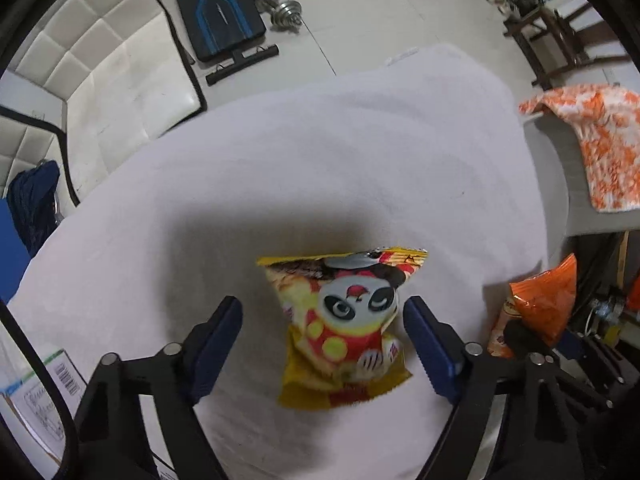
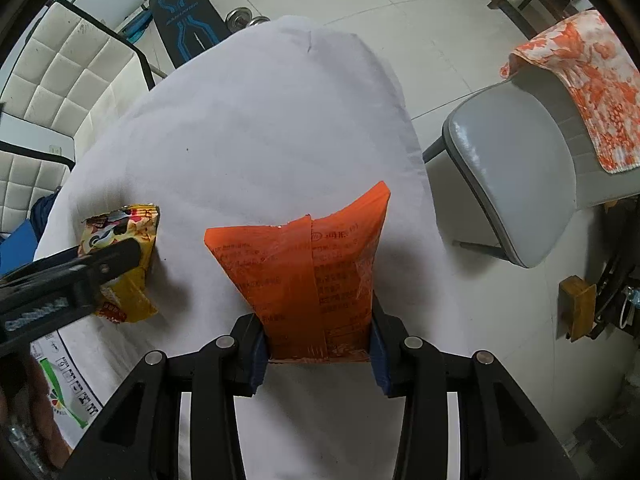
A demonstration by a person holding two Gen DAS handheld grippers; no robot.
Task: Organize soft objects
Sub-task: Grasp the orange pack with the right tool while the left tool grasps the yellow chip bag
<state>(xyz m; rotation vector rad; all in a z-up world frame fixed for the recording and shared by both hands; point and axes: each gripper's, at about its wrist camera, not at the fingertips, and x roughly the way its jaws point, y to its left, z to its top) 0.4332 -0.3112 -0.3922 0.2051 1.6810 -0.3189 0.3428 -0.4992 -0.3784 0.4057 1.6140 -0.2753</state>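
Two grippers are working with snack bags on the white cloth-covered table (image 2: 248, 128).

The right gripper (image 2: 318, 344) is squeezing the shiny orange plastic snack bag (image 2: 304, 268) tight, holding it over the near part of the cloth. Left of it, the left gripper (image 1: 322, 344) is standing partly open around the yellow panda snack bag (image 1: 344, 328), pads not touching. Farther right, an orange flowered cloth (image 2: 592, 84) is draping a grey chair (image 2: 516, 168).

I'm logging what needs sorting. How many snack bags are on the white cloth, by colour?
Yellow snack bag: 1, lying between the left tongs.
Orange snack bag: 1, clamped in the right tongs.
Total: 2 bags on the white cloth.
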